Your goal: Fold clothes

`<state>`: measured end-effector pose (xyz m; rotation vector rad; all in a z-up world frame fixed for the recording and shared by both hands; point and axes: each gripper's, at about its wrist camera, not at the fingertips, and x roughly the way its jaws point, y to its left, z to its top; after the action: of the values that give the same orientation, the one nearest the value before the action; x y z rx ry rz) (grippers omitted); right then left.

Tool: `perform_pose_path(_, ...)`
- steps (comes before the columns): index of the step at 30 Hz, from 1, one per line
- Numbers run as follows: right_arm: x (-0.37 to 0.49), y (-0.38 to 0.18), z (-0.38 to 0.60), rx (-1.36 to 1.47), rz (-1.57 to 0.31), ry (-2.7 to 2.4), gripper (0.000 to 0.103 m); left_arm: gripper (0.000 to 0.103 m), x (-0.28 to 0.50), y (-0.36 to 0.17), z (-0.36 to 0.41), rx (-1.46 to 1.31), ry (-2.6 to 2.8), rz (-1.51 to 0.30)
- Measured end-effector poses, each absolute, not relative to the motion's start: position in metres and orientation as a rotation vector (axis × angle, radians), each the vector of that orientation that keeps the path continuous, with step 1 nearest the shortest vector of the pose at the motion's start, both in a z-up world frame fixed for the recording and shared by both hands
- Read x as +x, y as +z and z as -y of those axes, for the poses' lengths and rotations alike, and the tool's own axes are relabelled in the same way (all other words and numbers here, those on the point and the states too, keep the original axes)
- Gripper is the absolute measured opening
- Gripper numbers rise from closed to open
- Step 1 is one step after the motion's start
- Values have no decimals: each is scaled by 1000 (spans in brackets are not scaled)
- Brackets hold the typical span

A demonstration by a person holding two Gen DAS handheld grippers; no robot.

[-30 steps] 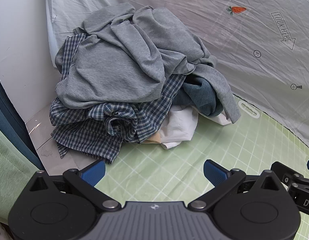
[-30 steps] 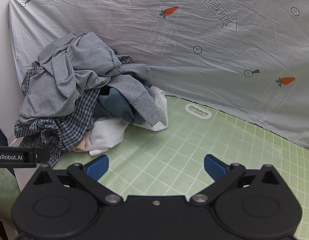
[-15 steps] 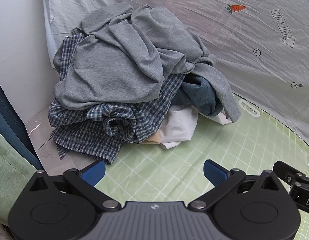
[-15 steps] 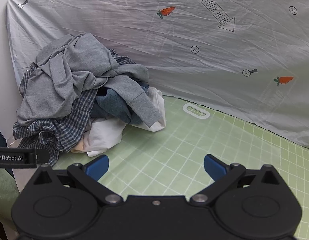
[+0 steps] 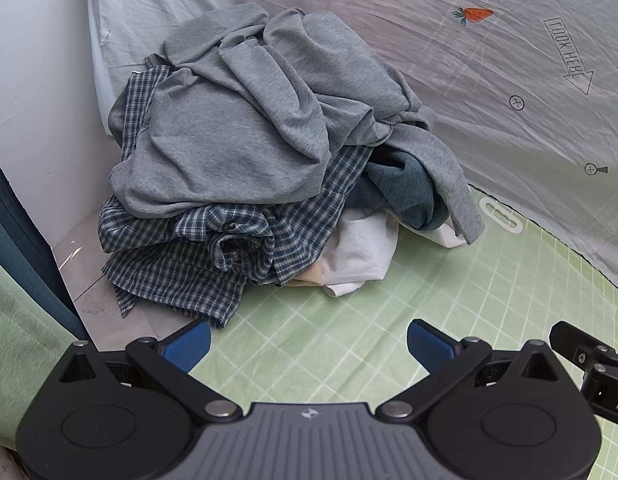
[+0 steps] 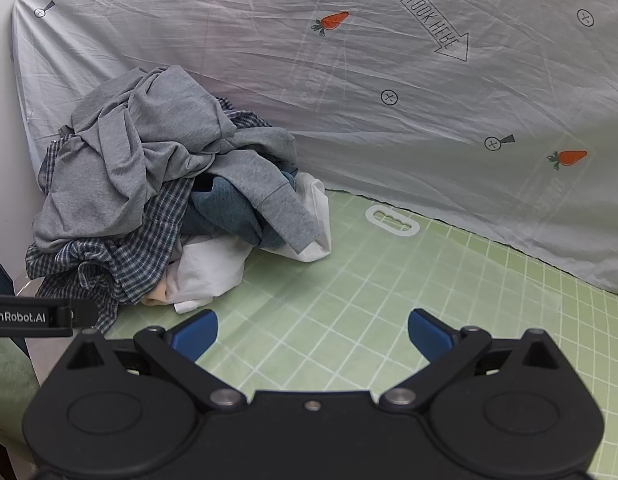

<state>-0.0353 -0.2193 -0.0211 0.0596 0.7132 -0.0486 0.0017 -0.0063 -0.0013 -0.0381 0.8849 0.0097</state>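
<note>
Green grid mat (image 6: 349, 320) – clothes heap (image 5: 249, 160) | left gripper (image 5: 309, 344) wide | right gripper (image 6: 313, 332) wide

My left gripper (image 5: 308, 342): black linkage arms, blue ribbed finger pads (image 5: 189, 342), silver pivot screws, grey ridged centre plate with small emblem. My right gripper (image 6: 312, 334): all-black body, blue pads, central screw.

Even soft indoor light, faint shadows, sharp focus, strong fisheye bending, dark vignetted corners
</note>
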Motion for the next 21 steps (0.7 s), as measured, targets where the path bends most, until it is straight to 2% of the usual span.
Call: perform_pose_path(21, -11, -20, 212, 6, -743, 4, 103, 103, 18, -1, -10, -72, 50, -924)
